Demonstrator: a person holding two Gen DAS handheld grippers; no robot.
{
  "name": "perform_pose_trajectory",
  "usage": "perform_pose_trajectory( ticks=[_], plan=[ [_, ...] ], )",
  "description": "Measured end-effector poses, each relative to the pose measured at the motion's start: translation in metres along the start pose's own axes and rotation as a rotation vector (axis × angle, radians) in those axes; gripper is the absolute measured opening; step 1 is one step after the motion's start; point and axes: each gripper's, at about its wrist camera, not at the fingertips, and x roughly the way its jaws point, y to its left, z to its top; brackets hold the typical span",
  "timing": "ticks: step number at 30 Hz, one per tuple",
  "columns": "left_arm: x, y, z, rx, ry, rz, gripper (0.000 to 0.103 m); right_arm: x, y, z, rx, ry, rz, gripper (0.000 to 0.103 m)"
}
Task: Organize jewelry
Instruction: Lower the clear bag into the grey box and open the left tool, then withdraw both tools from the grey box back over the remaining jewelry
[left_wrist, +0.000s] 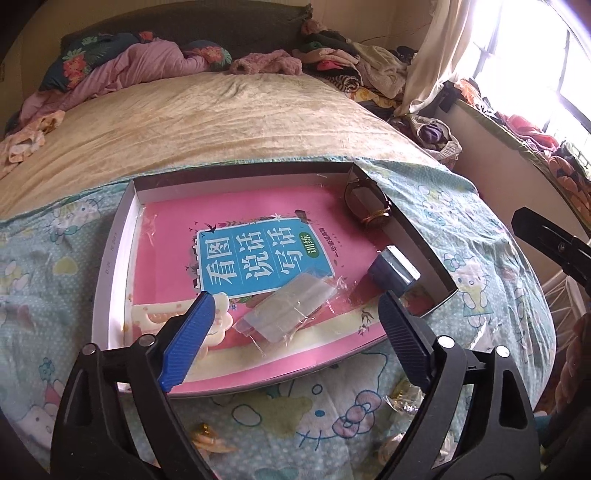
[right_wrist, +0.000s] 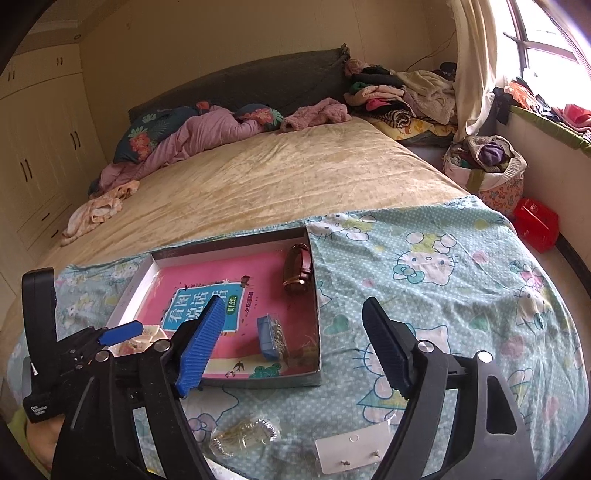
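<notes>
Inside the box (right_wrist: 314, 295) lie a watch (right_wrist: 297, 267) and packets; earrings (right_wrist: 354, 448) remain outside, both grippers (left_wrist: 295, 332) (right_wrist: 291, 339) wide open, empty.

the left gripper (left_wrist: 295, 325), a black plastic frame with ribbed blue finger pads (left_wrist: 188, 339), points steeply downward with its jaws spread wide and nothing pressed between them. the right gripper (right_wrist: 295, 347), of the same black frame and blue pads (right_wrist: 201, 343), tilts downward too, jaws wide apart and empty. in the right wrist view the left gripper shows at the left edge.
</notes>
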Motion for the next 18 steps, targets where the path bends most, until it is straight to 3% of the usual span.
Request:
perform_pose_trajectory(
  ticks=[3, 14, 18],
  plan=[
    [-0.014, -0.001, 0.002, -0.007, -0.022, 0.001, 0.093, -0.012, -0.001, 0.000, 0.011, -0.012, 0.008, 0.077],
    [-0.061, 0.000, 0.004, -0.031, -0.095, -0.007, 0.093, -0.050, 0.003, 0.004, 0.004, -0.062, 0.030, 0.078],
    [-0.077, 0.001, 0.005, -0.033, -0.121, -0.010, 0.093, -0.063, 0.009, 0.002, -0.004, -0.083, 0.037, 0.088]
  ],
)
